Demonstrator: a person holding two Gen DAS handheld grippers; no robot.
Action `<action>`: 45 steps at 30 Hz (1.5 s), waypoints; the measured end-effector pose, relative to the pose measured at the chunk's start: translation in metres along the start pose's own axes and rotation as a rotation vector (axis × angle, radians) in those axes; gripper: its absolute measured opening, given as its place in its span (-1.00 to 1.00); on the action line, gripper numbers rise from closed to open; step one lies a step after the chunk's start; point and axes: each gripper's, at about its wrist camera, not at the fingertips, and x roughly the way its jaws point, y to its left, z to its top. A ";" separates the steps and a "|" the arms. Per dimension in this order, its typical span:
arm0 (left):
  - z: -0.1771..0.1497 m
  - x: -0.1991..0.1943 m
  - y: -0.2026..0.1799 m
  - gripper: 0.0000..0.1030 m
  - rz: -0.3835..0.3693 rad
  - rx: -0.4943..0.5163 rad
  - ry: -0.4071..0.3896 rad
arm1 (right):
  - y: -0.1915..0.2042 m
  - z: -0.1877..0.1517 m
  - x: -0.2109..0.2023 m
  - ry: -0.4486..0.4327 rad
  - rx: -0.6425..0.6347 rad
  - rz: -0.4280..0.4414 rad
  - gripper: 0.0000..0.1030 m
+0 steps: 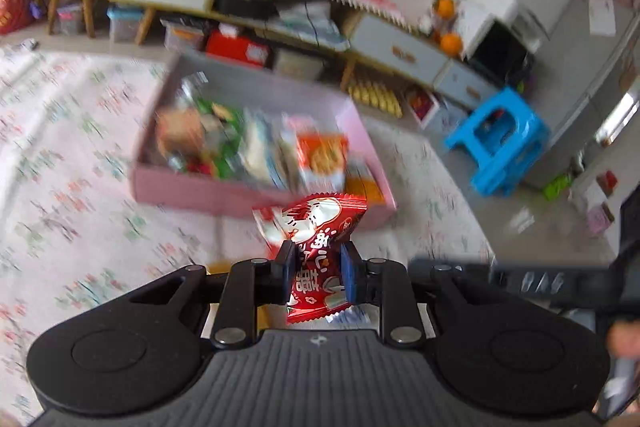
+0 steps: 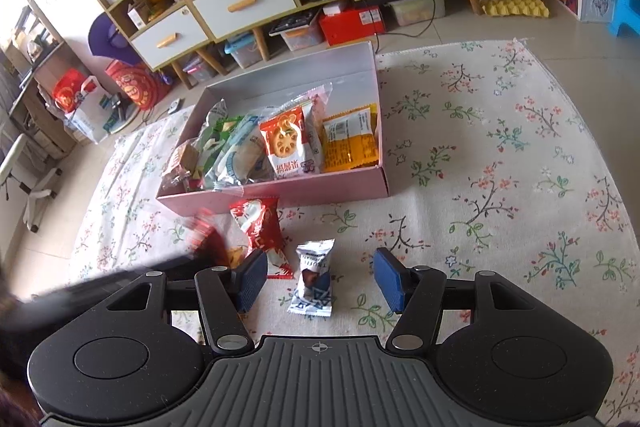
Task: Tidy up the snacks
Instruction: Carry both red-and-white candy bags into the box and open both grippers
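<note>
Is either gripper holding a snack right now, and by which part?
The left gripper pinches a red snack packet across its lower middle. The right gripper is open, holding nothing.

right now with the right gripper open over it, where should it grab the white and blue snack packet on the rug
Take the white and blue packet across its puffed middle, coming straight down from above. It lies flat, long axis running away between the open right gripper fingers, with flat crimped ends.
</note>
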 end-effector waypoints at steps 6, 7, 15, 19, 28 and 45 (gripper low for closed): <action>0.009 -0.010 0.018 -0.58 0.056 -0.067 -0.047 | 0.017 -0.003 0.013 -0.001 -0.067 0.060 0.13; 0.010 -0.008 0.018 -0.58 0.063 -0.072 -0.047 | 0.021 -0.004 0.016 -0.001 -0.073 0.077 0.13; 0.010 -0.007 0.016 -0.58 0.100 -0.051 -0.042 | 0.051 -0.002 0.049 -0.002 -0.145 0.103 0.03; 0.011 -0.007 0.021 -0.58 0.120 -0.052 -0.039 | 0.056 -0.001 0.060 -0.005 -0.162 0.092 -0.03; 0.011 -0.003 0.026 -0.58 0.145 -0.058 -0.022 | 0.053 -0.003 0.093 0.042 -0.161 0.034 -0.48; 0.016 -0.010 0.030 -0.58 0.131 -0.068 -0.055 | 0.045 0.011 0.043 0.021 -0.050 0.113 -0.58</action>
